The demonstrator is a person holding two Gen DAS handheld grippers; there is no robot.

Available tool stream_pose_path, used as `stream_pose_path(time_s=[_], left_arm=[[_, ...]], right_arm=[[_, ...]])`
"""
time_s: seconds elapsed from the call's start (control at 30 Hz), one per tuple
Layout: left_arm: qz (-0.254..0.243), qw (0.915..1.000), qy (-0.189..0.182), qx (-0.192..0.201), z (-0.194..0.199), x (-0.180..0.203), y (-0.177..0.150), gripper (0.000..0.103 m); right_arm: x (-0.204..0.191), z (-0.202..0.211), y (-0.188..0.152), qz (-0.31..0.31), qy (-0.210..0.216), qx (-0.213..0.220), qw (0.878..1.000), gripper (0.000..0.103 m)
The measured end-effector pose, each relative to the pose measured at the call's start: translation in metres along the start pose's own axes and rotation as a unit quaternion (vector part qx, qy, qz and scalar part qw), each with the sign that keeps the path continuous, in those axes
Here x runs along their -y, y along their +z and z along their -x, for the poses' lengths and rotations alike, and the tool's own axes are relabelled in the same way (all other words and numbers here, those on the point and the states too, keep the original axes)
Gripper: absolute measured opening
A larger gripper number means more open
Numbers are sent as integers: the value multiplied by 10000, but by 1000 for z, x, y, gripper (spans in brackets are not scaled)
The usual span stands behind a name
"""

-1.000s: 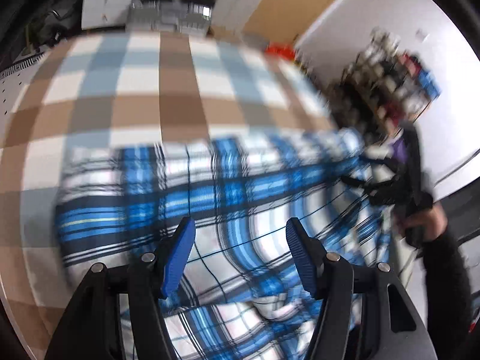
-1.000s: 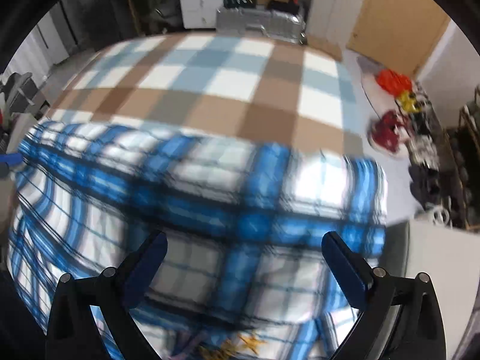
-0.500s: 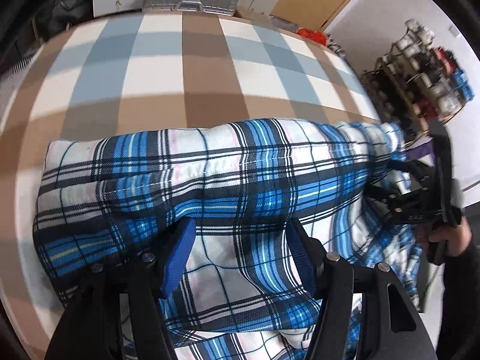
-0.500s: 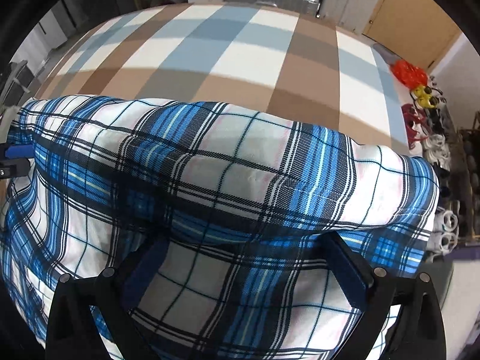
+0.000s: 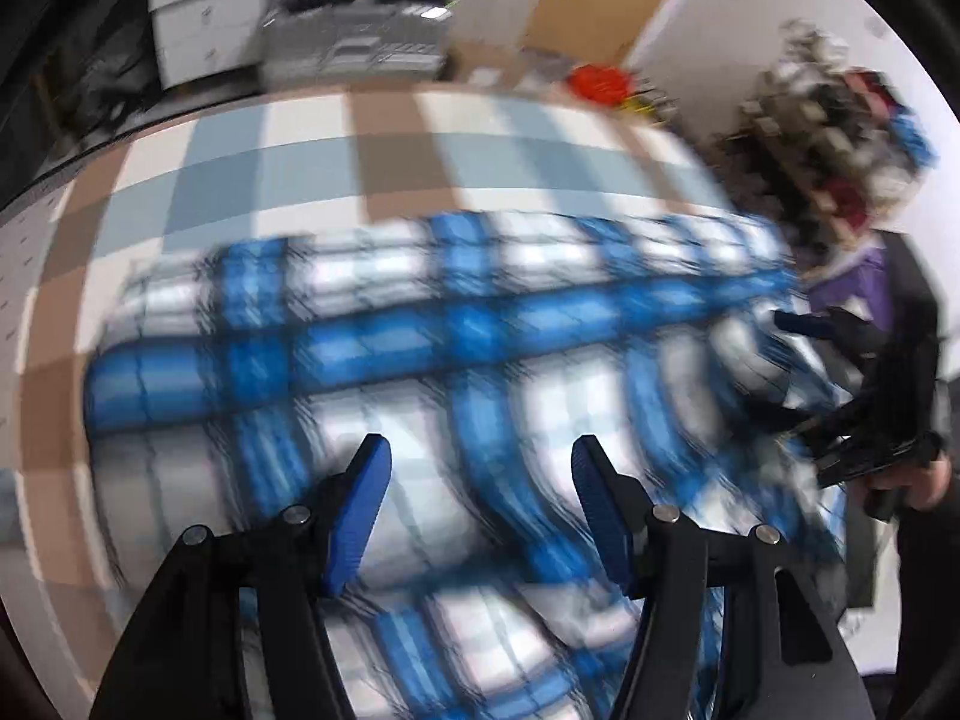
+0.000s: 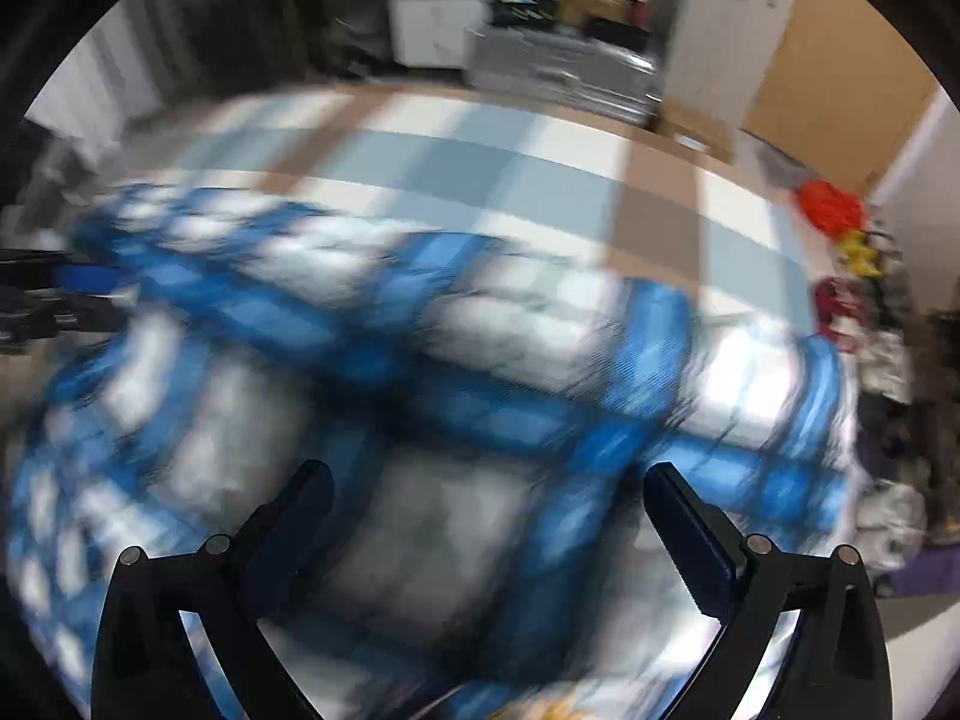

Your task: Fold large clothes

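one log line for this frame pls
task: fold large clothes | shirt: blue plaid, on checked cover, blurred | left tool: open, above shirt | right tool: open, above shirt | grip: none seen

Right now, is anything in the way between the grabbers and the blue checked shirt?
Nothing visible. The blue checked shirt lies directly under the left gripper and the right gripper, spread on the checked cover. The pictures are blurry.

The blue plaid garment now sits lower in both frames than half a second ago, motion-blurred, exposing more checked bedcover.
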State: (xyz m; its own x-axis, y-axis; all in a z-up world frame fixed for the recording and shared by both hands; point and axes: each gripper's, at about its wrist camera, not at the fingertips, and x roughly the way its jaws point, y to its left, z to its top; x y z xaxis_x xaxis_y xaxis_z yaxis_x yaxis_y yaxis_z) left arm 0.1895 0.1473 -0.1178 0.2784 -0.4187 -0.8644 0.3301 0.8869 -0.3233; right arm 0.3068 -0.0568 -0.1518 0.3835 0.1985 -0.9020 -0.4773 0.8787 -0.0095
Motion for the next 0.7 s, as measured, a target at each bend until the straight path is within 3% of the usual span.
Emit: stream_pose_path(time_s=[0.1, 0.17, 0.3, 0.47, 0.57, 0.63, 0.7], left_arm=[[-256, 9985, 304, -364, -15, 7, -29, 57], [-160, 9990, 354, -232, -13, 7, -43, 57], [322, 9986, 255, -346, 5, 2, -66, 57], [420, 9986, 141, -290, 37, 11, -104, 57], [430, 9982, 207, -358, 54, 14, -135, 57], [422, 9982, 181, -394, 60, 16, -139, 57], [439, 9980, 270, -367, 72, 17, -159, 57]], right_arm=[[-22, -7, -34, 582, -400, -277, 9971, 103], [-21, -3, -52, 277, -304, -231, 9989, 103], [-15, 15, -75, -190, -142, -419, 9988, 103], [-20, 58, -105, -310, -119, -8, 9994, 103], [-21, 55, -139, -295, -96, -535, 9981, 103], [-19, 53, -164, -236, -233, -928, 9951, 103], [-17, 59, -186, -218, -222, -1084, 9936, 103]])
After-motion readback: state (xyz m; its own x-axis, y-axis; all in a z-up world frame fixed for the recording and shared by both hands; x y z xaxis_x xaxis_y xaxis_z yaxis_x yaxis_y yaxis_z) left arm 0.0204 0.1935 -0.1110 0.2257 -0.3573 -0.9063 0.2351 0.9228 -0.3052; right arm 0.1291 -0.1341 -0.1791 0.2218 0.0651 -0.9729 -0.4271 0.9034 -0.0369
